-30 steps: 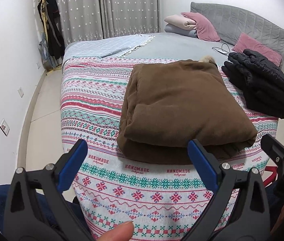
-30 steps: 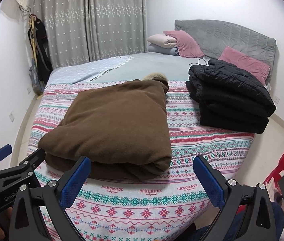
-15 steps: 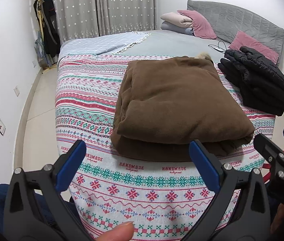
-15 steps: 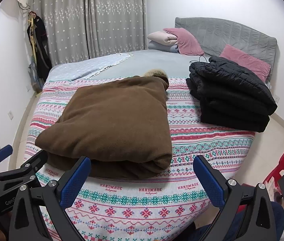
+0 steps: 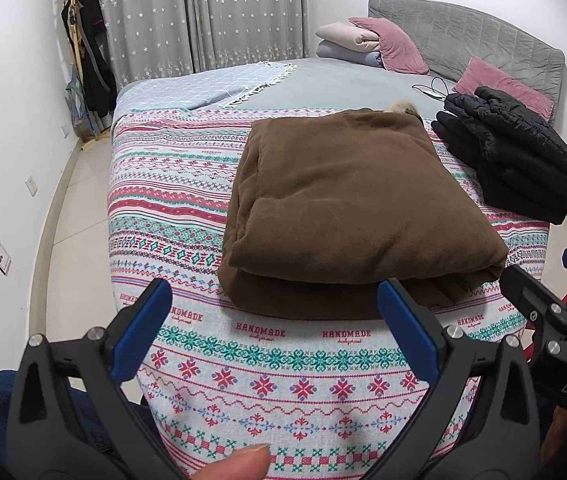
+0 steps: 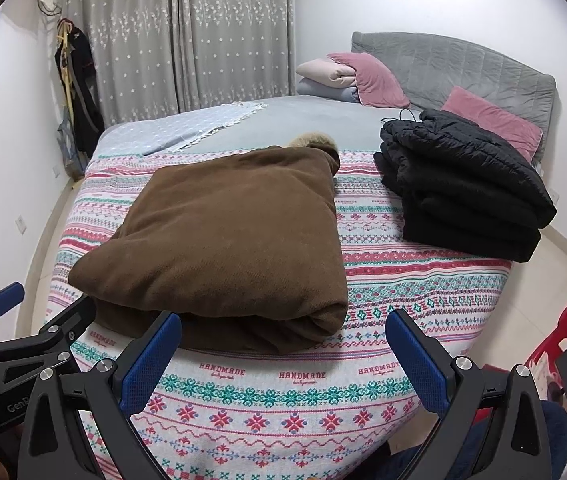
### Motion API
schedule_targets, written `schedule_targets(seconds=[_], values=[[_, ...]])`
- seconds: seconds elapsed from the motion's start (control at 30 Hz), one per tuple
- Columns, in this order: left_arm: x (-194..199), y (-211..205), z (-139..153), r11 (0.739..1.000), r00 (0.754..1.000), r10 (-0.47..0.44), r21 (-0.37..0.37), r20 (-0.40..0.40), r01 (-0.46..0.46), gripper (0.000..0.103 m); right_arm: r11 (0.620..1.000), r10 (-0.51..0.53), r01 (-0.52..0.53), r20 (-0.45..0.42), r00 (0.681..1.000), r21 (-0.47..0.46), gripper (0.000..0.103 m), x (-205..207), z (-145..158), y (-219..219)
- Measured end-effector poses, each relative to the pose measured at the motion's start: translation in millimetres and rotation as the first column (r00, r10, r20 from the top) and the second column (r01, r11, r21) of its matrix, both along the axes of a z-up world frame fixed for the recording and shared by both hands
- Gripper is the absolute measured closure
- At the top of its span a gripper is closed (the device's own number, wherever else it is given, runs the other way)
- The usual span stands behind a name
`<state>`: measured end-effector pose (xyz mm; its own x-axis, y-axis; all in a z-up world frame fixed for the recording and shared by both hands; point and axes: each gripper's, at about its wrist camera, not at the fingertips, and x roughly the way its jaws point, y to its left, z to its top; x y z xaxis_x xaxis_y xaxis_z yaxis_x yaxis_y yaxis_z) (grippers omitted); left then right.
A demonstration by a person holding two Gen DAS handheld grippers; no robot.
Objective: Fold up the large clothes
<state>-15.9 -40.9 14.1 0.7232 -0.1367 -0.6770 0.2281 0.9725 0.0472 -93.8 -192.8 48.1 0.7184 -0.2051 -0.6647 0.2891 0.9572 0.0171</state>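
A folded brown coat (image 5: 347, 208) with a fur trim lies on the patterned bedspread (image 5: 163, 208); it also shows in the right wrist view (image 6: 227, 240). A folded black puffer jacket (image 5: 511, 160) lies to its right, also in the right wrist view (image 6: 463, 188). My left gripper (image 5: 275, 320) is open and empty, just short of the coat's near edge. My right gripper (image 6: 283, 340) is open and empty at the coat's near right corner. Each gripper's side shows in the other's view.
Pink pillows (image 6: 487, 120) and folded bedding (image 6: 327, 76) lie by the grey headboard (image 6: 463, 64). A cable (image 5: 433, 90) lies behind the black jacket. A red chair (image 6: 563, 344) stands at right. Clothes hang on a rack (image 5: 87, 60) by the curtains.
Both grippers have edged slightly closer to the bed and the brown coat. Both stay open; the clothes have not moved.
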Motion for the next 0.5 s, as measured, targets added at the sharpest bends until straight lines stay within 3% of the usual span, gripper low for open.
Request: schedule_targets(seconds=[0.5], values=[[-0.6, -0.3, -1.5, 1.0, 1.0, 0.0, -0.004, -0.007, 0.0, 0.001, 1.0, 0.002, -0.002, -0.003, 1.0, -0.001, 0.0, 0.8, -1.1, -0.1]])
